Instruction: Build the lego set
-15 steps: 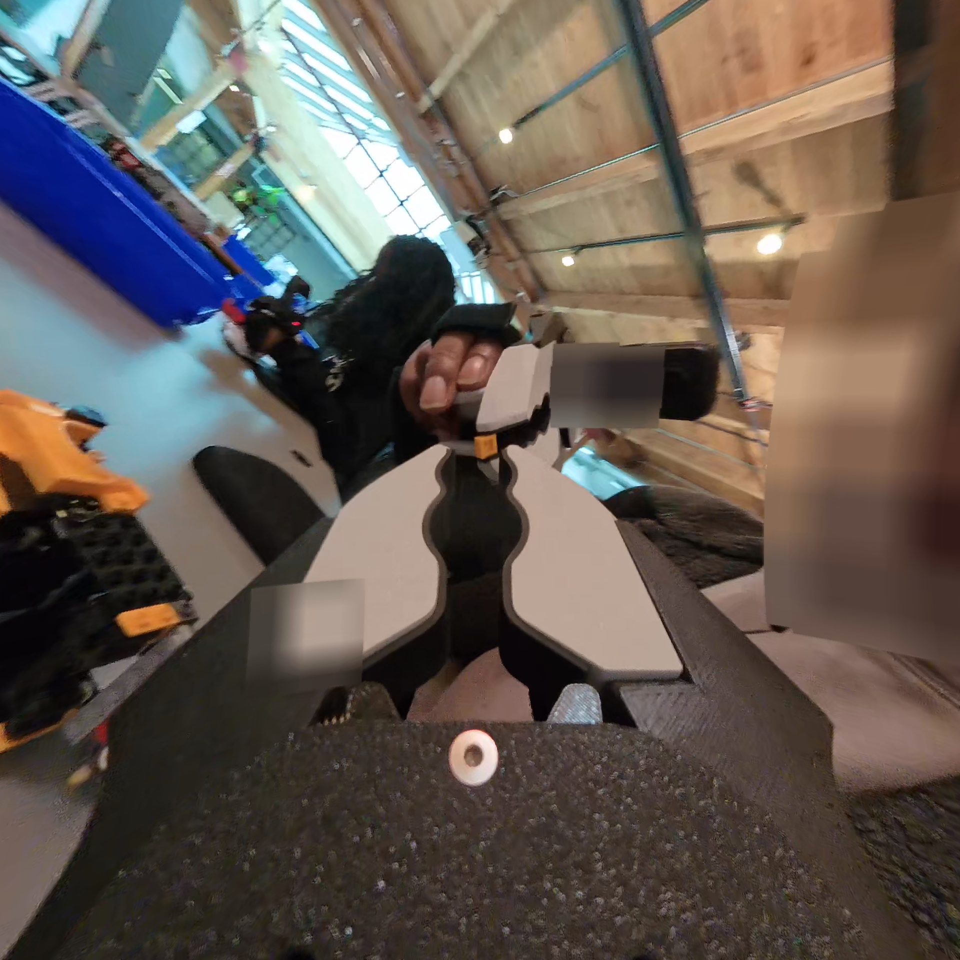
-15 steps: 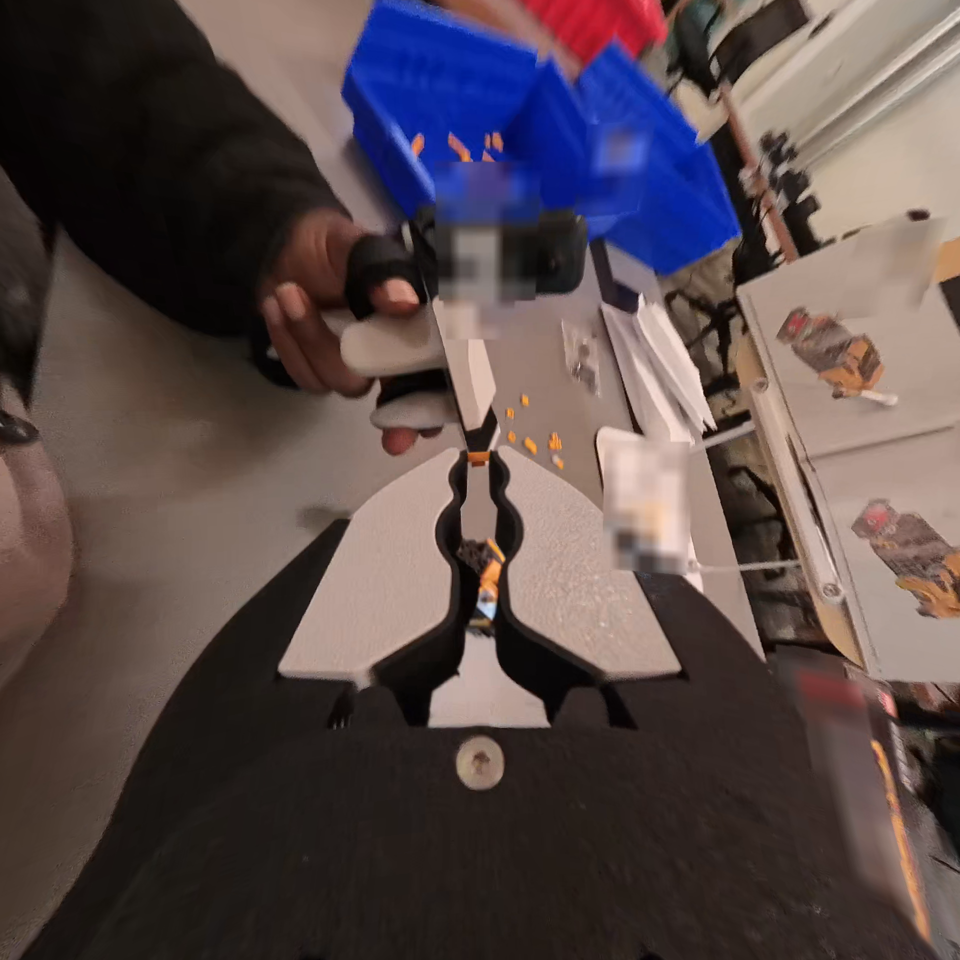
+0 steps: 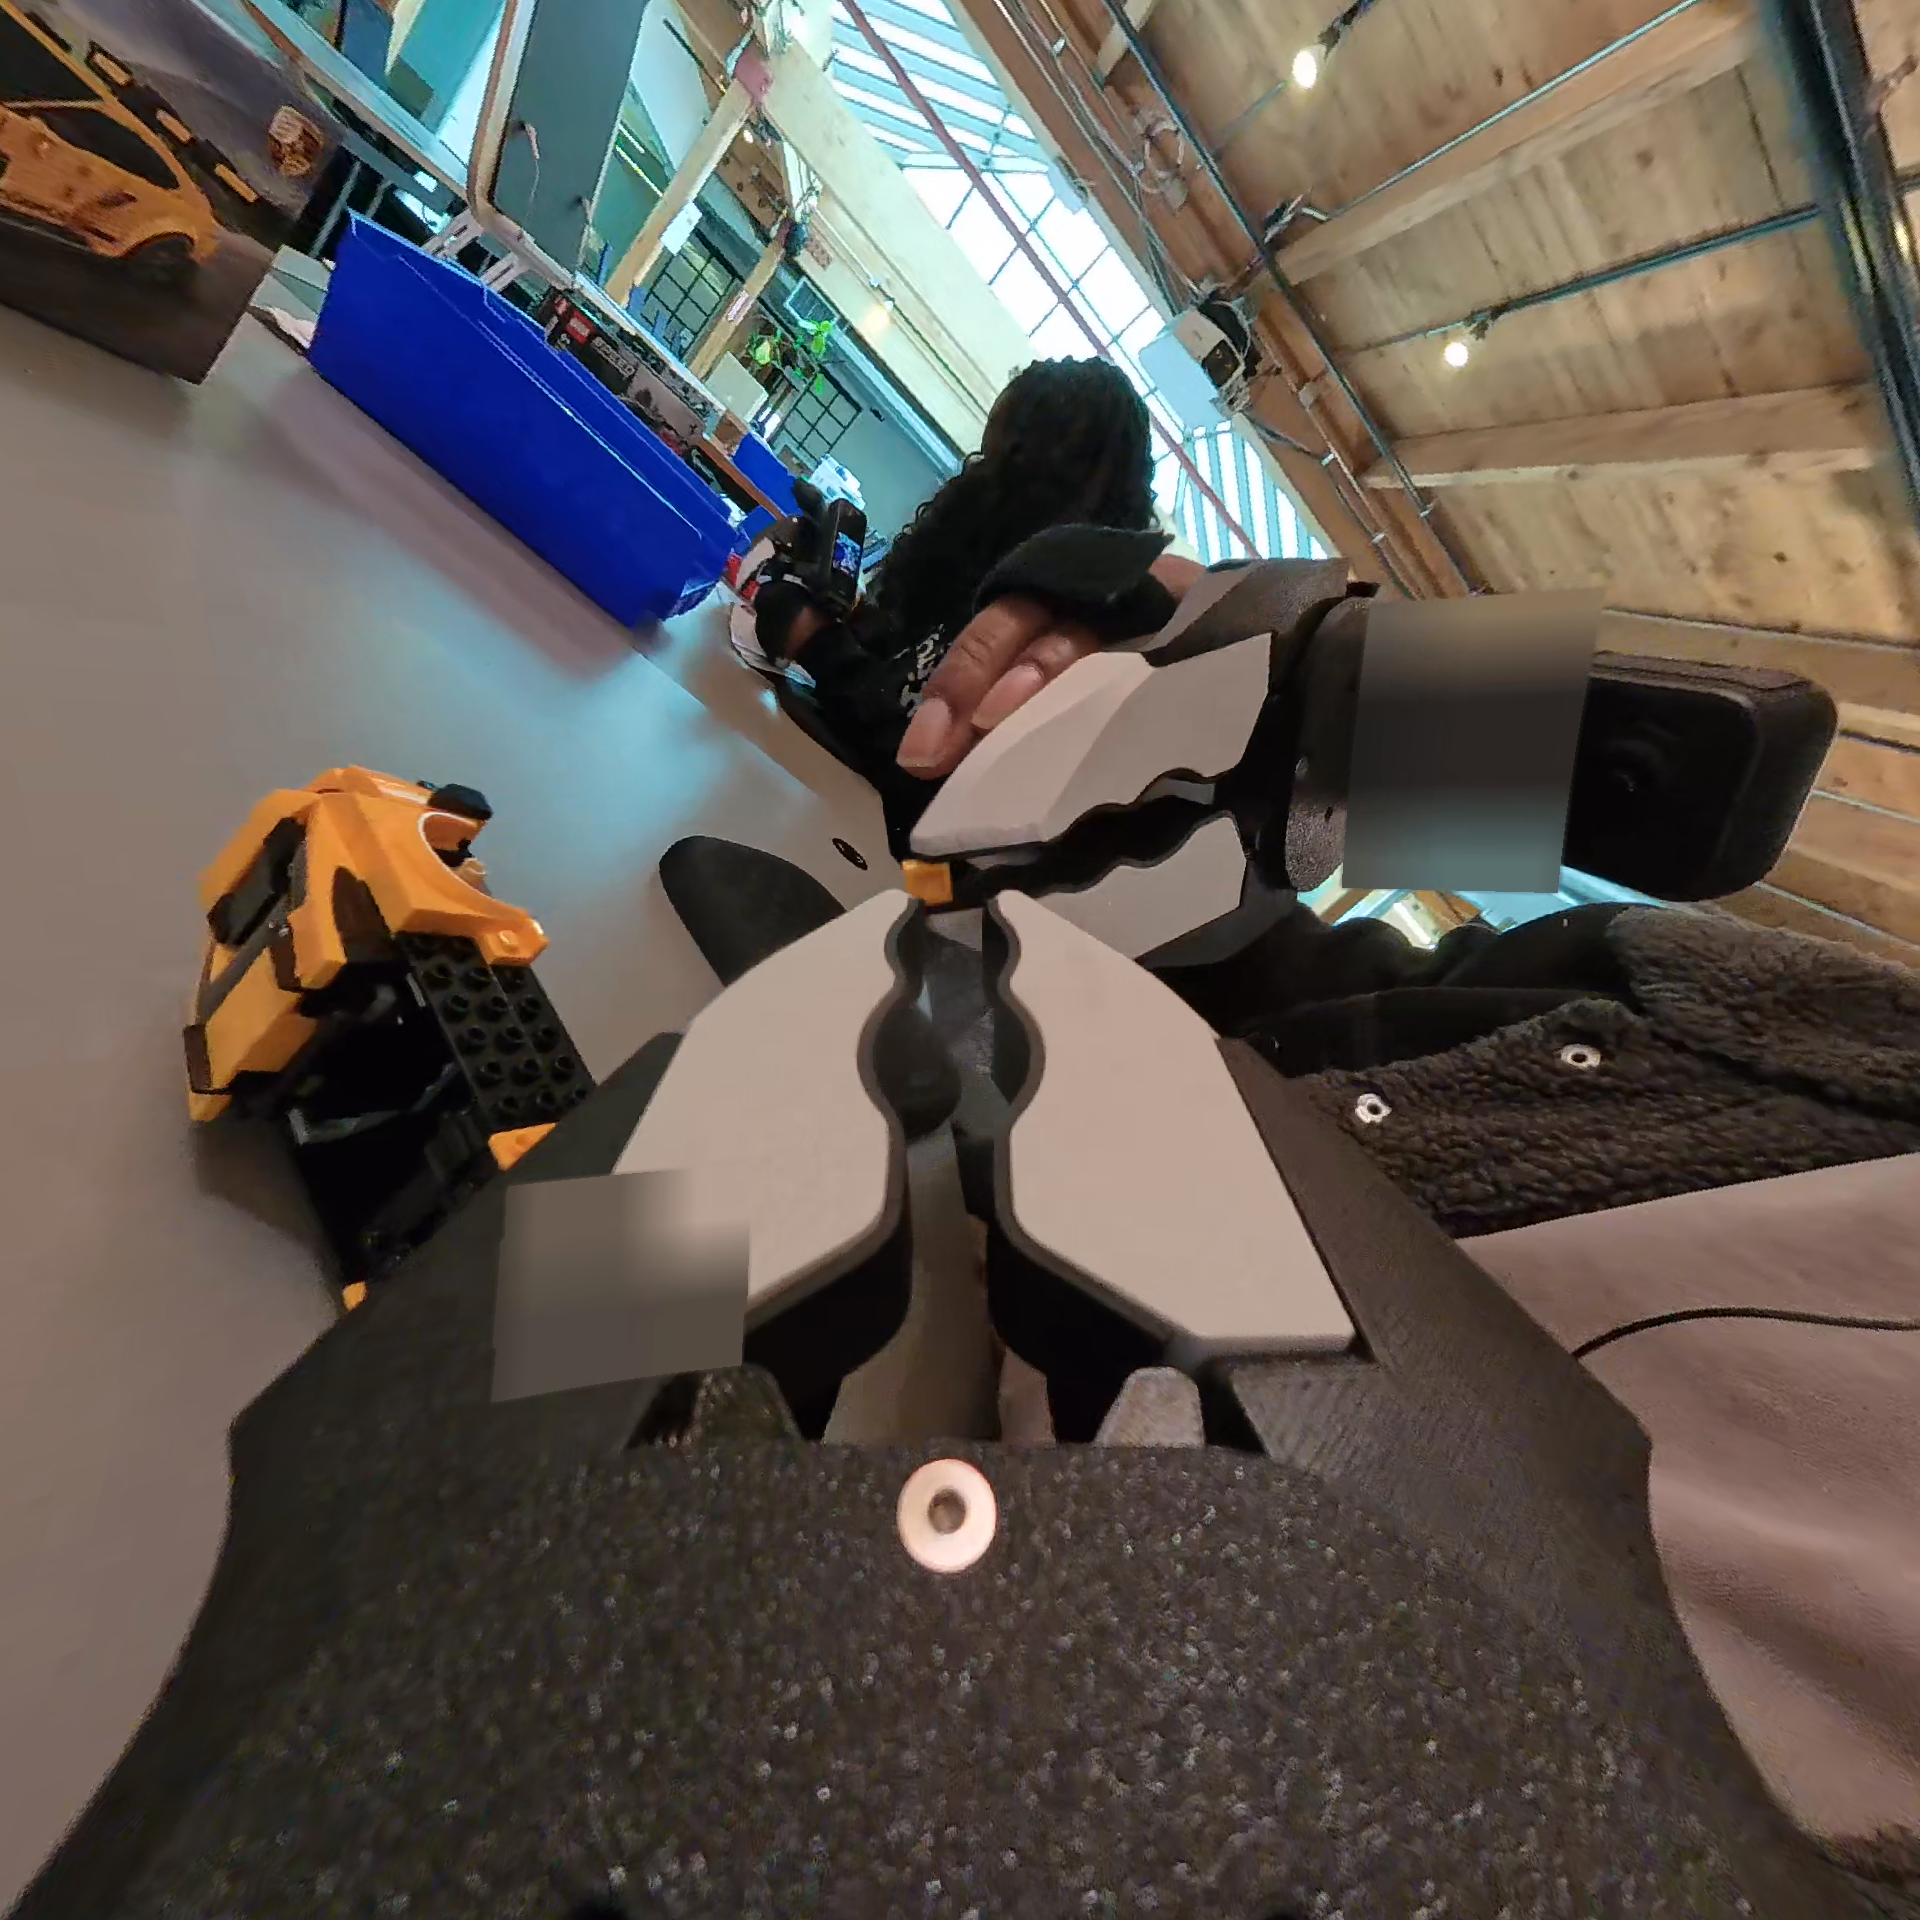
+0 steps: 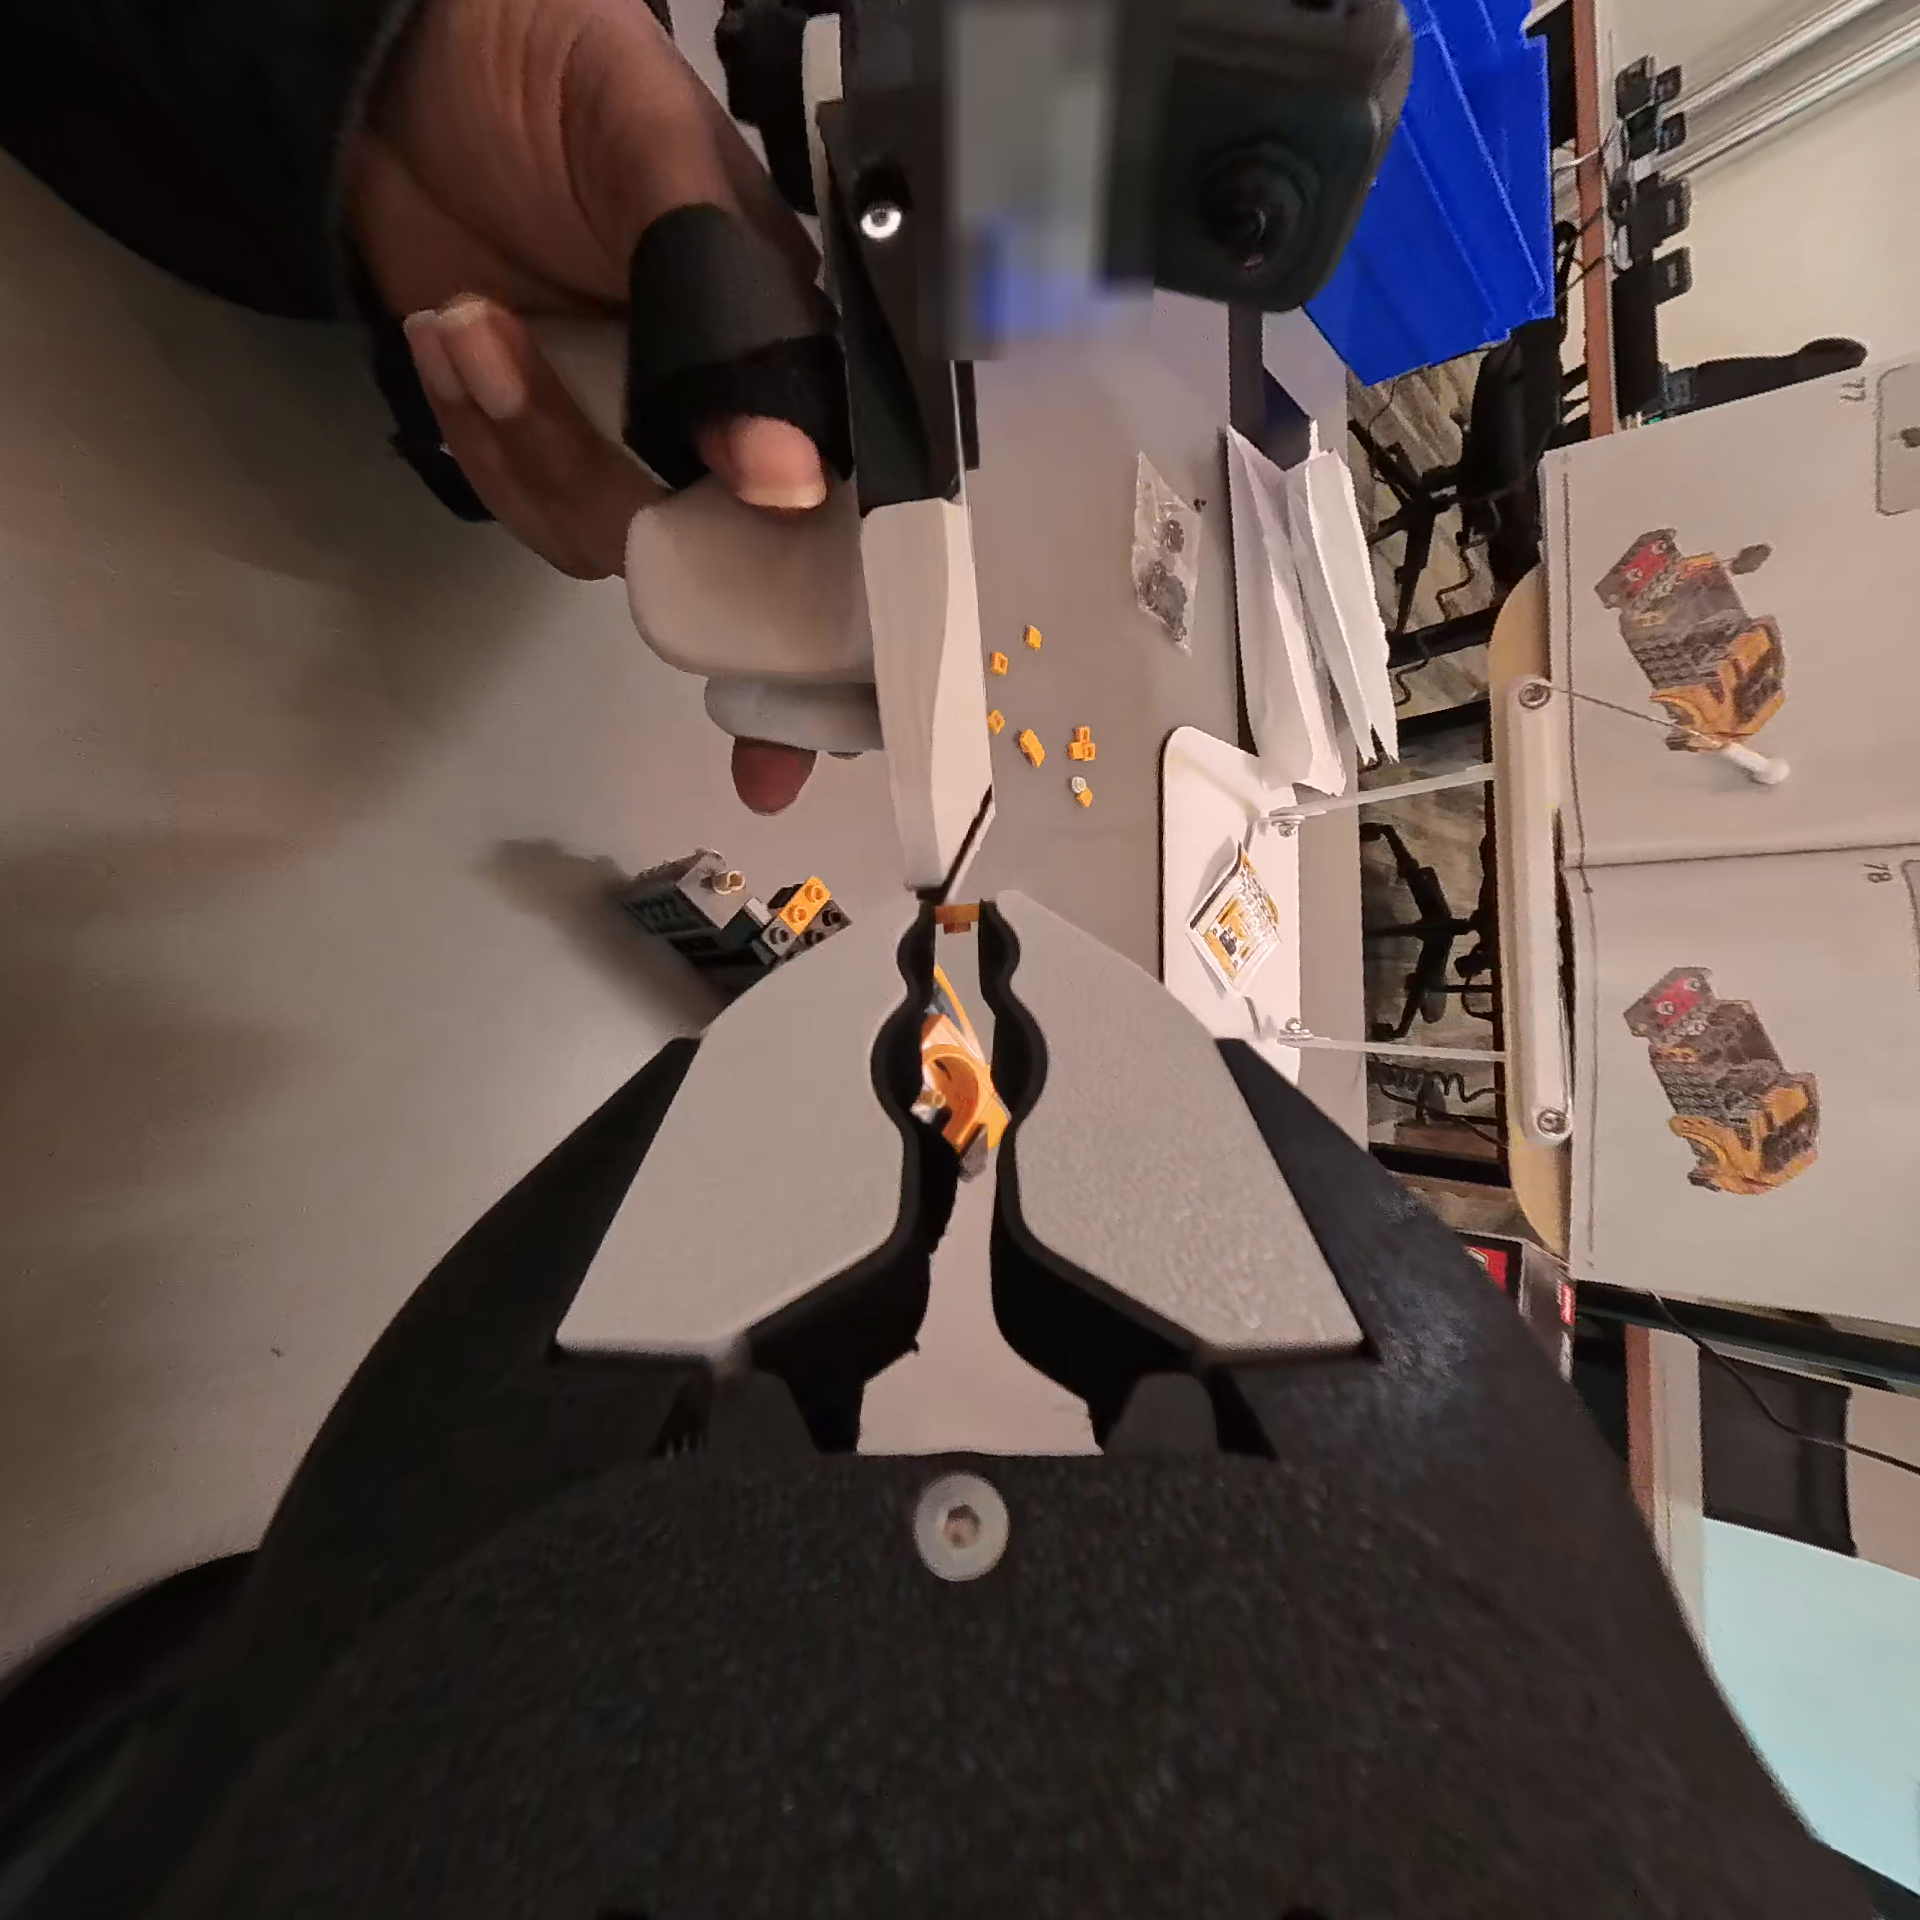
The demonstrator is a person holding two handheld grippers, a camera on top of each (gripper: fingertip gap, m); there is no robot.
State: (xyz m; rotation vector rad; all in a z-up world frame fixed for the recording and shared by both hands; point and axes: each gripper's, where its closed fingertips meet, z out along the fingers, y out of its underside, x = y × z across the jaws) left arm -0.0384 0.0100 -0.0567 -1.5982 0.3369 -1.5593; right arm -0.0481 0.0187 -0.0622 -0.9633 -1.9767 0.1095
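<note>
My right gripper (image 4: 956, 914) is shut on a small orange brick (image 4: 956, 916) pinched at its very fingertips. The same brick shows in the left wrist view (image 3: 925, 881), held in the right gripper's tips. My left gripper (image 3: 951, 909) meets it tip to tip. Its jaws stand a little apart, and the brick sits just beyond the left fingertip (image 3: 883, 925); nothing is pressed between its pads. An orange and black brick model (image 3: 353, 997) lies on the grey table (image 3: 208, 675), and it also shows through the right jaws (image 4: 956, 1081).
A small grey, black and orange assembly (image 4: 727, 920) and several loose orange bricks (image 4: 1039, 727) lie on the table. An open instruction booklet (image 4: 1714, 831) on a white stand (image 4: 1205, 810), a parts bag (image 4: 1164, 551), papers (image 4: 1309, 592) and blue bins (image 3: 499, 416) stand farther off.
My left jaws have narrowed. The two grippers have drawn closer, tips together at the orange brick, and the right gripper has tilted. The right grasp on the brick is unchanged.
</note>
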